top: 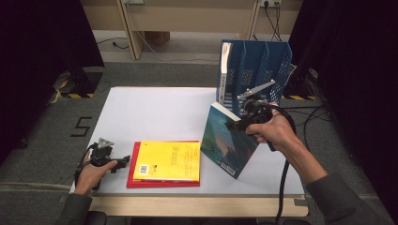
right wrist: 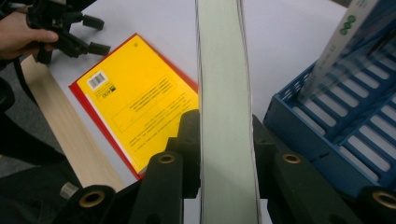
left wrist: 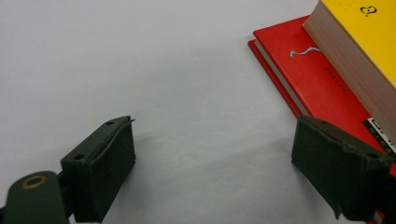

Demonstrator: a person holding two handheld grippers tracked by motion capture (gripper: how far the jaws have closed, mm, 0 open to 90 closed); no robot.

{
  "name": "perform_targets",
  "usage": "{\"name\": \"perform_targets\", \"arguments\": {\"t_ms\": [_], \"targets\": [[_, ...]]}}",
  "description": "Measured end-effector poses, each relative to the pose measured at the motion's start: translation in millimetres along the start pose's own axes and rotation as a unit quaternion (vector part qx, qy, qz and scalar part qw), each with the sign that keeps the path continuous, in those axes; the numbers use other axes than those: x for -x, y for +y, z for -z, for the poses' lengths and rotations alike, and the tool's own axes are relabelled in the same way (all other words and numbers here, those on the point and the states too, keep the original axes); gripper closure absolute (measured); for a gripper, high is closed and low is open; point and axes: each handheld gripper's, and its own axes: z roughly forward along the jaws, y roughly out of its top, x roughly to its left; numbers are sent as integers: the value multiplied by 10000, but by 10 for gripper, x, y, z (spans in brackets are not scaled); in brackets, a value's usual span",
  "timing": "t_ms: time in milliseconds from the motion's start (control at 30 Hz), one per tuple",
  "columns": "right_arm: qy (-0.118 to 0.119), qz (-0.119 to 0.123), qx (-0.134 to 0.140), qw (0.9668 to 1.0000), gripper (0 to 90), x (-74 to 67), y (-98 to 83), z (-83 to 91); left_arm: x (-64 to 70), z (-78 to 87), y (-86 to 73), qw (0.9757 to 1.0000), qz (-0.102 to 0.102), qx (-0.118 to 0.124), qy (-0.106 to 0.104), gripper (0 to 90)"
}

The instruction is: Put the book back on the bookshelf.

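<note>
high view: above, looking forward-down | gripper views: close, low | shared: yellow book (top: 166, 160)

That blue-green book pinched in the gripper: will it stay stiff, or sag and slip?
The blue-green book probably stays fairly stiff: its page block looks thick between the right gripper's pads. Held near one edge and tilted, it may swing. Its cover looks smooth, so it could slide if the grip loosens.

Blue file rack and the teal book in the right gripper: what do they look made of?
The blue file rack looks like moulded plastic with a slight sheen: uniform colour, slotted ribbed walls. The teal book, clamped in the right gripper, is paper: the right gripper view shows a pale page block, and its thin printed cover looks like a fairly smooth softcover, though that's less certain.
</note>
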Motion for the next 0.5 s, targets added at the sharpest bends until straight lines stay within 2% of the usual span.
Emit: {"name": "perform_targets", "arguments": {"t_ms": [167, 300, 367, 433, 500], "targets": [[-135, 88, -226, 9996, 730, -6, 13, -4, 1, 0, 0, 10000, -1, -3, 4, 122], [-108, 129, -294, 9994, 728, -7, 47, -41, 1, 0, 0, 10000, -1, -4, 3, 122], [-52, 143, -394, 9991, 723, -7, 88, -86, 1, -1, -1, 10000, 0, 8, 2, 122], [-122, 220, -628, 9977, 719, -27, 144, -115, 2, -2, -2, 10000, 4, 18, 3, 122], [-150, 200, -742, 9969, 712, -50, 171, -134, 1, -1, -2, 10000, -2, 13, 4, 122]]}}
